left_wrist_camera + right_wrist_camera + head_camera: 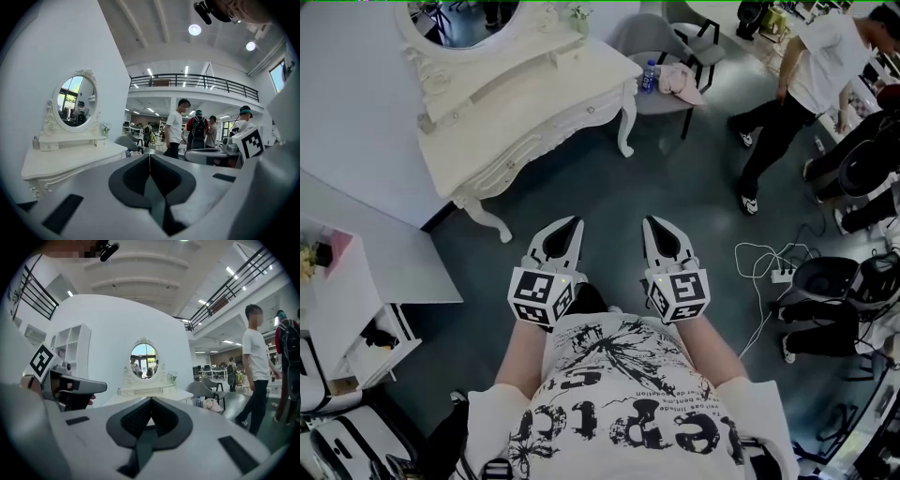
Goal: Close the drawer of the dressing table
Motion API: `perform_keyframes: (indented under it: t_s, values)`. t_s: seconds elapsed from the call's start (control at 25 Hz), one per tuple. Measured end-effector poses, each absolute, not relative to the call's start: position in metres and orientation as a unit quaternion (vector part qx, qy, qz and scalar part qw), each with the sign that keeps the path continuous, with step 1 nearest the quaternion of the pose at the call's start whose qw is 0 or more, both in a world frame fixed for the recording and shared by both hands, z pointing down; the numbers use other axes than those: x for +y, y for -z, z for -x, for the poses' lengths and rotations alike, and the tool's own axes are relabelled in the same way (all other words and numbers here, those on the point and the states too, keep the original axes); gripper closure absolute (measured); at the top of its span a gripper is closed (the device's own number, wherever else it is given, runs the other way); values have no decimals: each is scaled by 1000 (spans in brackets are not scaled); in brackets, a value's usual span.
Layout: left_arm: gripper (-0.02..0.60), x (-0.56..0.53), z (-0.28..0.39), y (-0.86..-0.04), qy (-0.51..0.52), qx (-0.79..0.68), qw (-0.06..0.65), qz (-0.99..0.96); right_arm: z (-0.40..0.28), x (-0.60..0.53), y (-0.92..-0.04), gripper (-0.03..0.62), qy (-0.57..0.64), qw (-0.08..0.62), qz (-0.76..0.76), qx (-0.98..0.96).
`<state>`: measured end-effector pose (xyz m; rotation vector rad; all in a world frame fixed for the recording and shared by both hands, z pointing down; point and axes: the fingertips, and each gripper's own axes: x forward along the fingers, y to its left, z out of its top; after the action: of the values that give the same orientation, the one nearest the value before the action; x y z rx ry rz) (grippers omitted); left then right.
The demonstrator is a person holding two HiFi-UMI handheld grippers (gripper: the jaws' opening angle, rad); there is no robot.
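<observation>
The white dressing table (534, 98) with its oval mirror (469, 19) stands at the upper left, across a stretch of grey floor from me. Its drawer front (581, 112) with small knobs looks flush with the frame from here. My left gripper (577, 222) and right gripper (648, 222) are held side by side at waist height, both shut and empty, pointing toward the table and well short of it. The table appears at the left in the left gripper view (70, 159), beyond the shut left gripper (149, 155). It sits dead ahead in the right gripper view (145, 392), past the shut right gripper (151, 400).
A grey chair (675, 56) with a pink cloth and a water bottle (649, 75) stands just right of the table. A person (806, 84) stands at the upper right. A power strip with cables (778, 274) lies on the floor at right. A white shelf unit (356, 309) is at left.
</observation>
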<state>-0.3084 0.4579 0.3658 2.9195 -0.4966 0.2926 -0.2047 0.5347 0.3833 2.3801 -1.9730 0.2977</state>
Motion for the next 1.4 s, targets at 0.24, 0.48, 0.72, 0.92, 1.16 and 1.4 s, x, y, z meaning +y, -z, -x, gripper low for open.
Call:
perform_keyframes:
  t_s: [0.24,0.48,0.72,0.92,1.16,1.4]
  values:
    - [561,447,297,-380,-109,-167,88,-976,188,521,-396,577,-109,14,-767,-633]
    - [561,392,267,-388,-115,-165,94,-975,162,472,-406,577,-111,24,-768,-631]
    - [561,315,209,-386,-109,-141,101,-979,113,399,-406,577,-118,29,-776,-619]
    - [561,236,167,-380,-108,-130,101,-980,69,325,-400,577,-125,22,-785,-607]
    - [561,145,133,-370,-101,-132,100,-981,36,237,-390,577,-115,23,-779,-616]
    - [561,88,116,-376,-108,-146,107,-978,11,173,-393,577,-123,20,-772,-623]
